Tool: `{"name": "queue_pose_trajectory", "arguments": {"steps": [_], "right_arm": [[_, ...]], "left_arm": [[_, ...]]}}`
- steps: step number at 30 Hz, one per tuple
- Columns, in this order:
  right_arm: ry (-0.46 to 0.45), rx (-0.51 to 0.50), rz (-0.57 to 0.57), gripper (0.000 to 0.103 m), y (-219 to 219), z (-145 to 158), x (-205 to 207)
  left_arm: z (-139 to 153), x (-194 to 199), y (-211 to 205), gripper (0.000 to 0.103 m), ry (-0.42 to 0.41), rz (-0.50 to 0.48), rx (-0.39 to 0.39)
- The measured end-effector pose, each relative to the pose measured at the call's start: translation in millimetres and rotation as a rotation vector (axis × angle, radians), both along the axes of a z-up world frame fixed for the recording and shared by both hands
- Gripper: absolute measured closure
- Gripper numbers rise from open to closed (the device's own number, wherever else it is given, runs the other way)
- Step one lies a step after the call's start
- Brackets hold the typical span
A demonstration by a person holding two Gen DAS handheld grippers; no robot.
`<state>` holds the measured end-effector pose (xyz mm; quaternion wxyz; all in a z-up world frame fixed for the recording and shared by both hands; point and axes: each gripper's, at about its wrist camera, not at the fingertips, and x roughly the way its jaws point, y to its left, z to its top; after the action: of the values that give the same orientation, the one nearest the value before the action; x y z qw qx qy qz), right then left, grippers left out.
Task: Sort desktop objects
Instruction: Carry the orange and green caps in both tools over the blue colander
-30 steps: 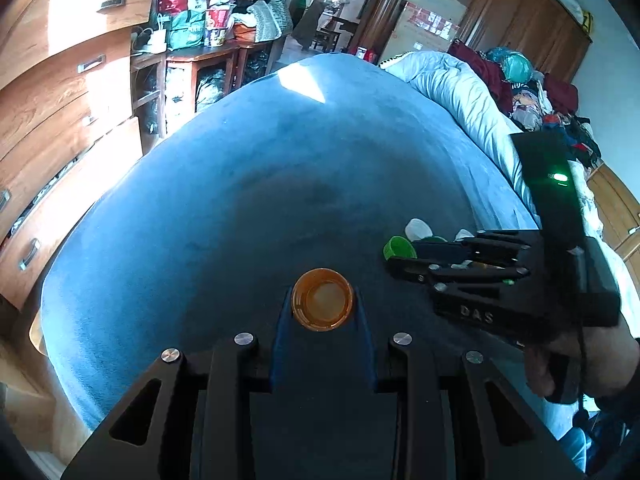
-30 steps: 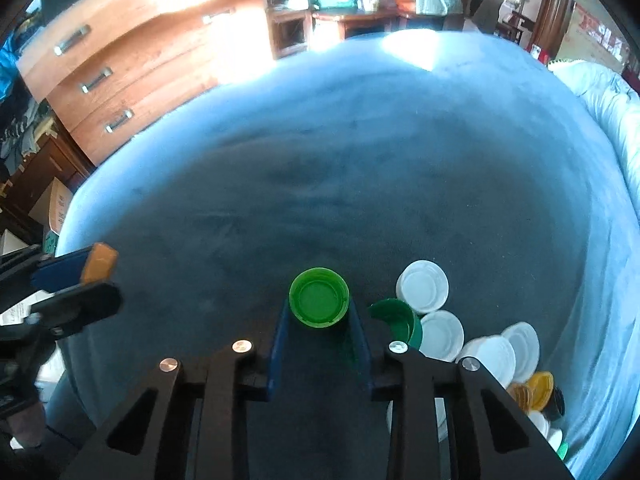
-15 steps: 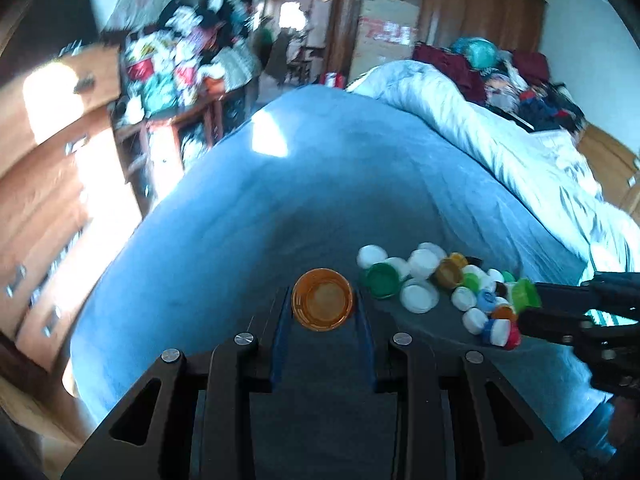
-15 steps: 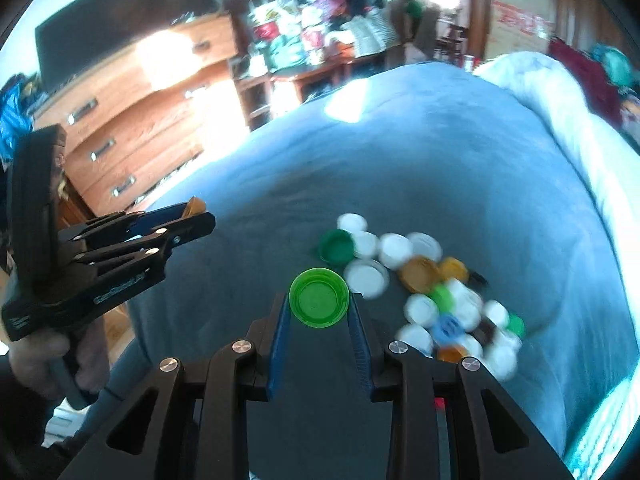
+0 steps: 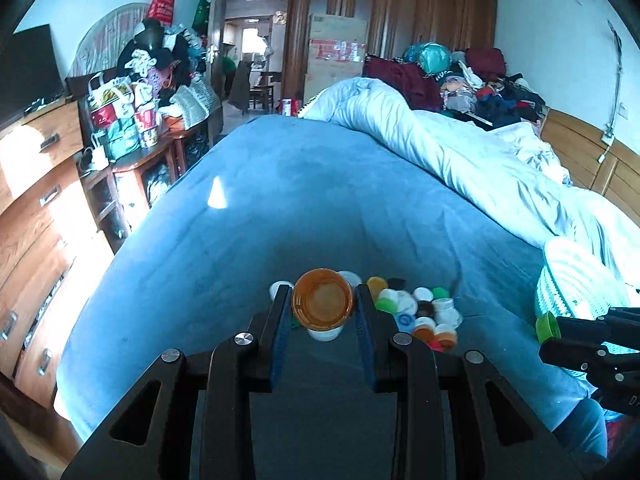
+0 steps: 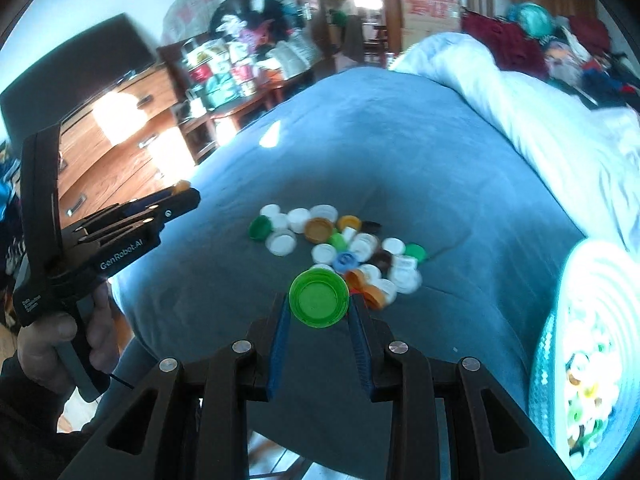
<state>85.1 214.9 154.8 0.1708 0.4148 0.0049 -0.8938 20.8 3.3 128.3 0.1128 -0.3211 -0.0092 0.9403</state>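
Observation:
My left gripper is shut on an orange bottle cap and holds it above the blue bedspread. My right gripper is shut on a green bottle cap, also raised. A pile of several loose caps, white, green, orange, blue and brown, lies on the bedspread ahead of both grippers; it also shows in the left wrist view. The left gripper shows in the right wrist view at the left, the right gripper in the left wrist view at the right edge.
A teal-and-white woven basket holding several caps stands at the right; its rim shows in the left wrist view. A rumpled white duvet lies along the bed's right side. Wooden drawers and a cluttered side table stand left.
Both grippers have lifted and pulled back from the bedspread with their caps. The cap pile now lies further ahead and the basket has come into view at the right.

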Motion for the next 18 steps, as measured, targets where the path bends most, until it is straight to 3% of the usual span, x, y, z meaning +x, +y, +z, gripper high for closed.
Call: {"name": "queue_pose_trajectory", "arguments": {"steps": [11,18], "right_arm": [[0.059,-0.007,-0.122,0.071,49,21,13],[0.082,0.009,-0.194,0.071,83,27,23]], "left_arm": [[22,11,37,0.076,-0.006,-0.012,0.001],[31,17,69,0.076,-0.015,-0.09,-0.011]]}}
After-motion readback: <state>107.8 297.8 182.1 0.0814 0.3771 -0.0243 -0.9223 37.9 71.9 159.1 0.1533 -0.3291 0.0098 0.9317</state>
